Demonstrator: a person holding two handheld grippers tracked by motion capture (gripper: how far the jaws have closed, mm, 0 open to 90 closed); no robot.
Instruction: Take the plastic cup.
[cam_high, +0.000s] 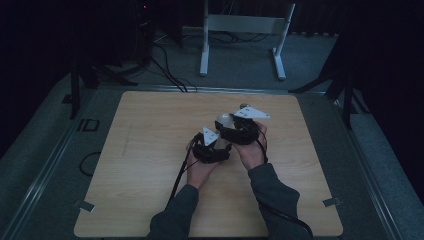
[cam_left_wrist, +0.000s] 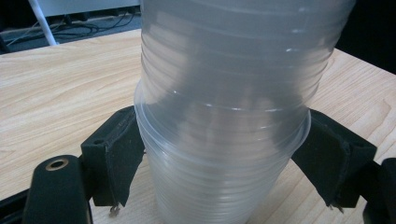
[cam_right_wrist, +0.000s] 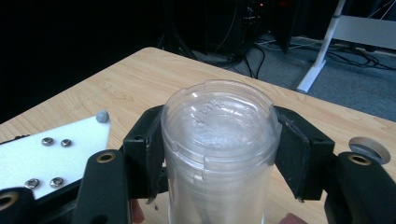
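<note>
A stack of clear plastic cups stands upside down over the middle of the table, its ribbed sides nested. My left gripper is shut on the lower part of the stack, one black pad on each side. My right gripper is shut on the topmost cup, whose flat base faces up. In the high view the left gripper sits just left of and nearer than the right gripper, with the pale cups between them.
The wooden table has bare room on all sides of the hands. A small round disc lies on the table beside the right gripper. A white metal stand and cables are on the floor beyond the far edge.
</note>
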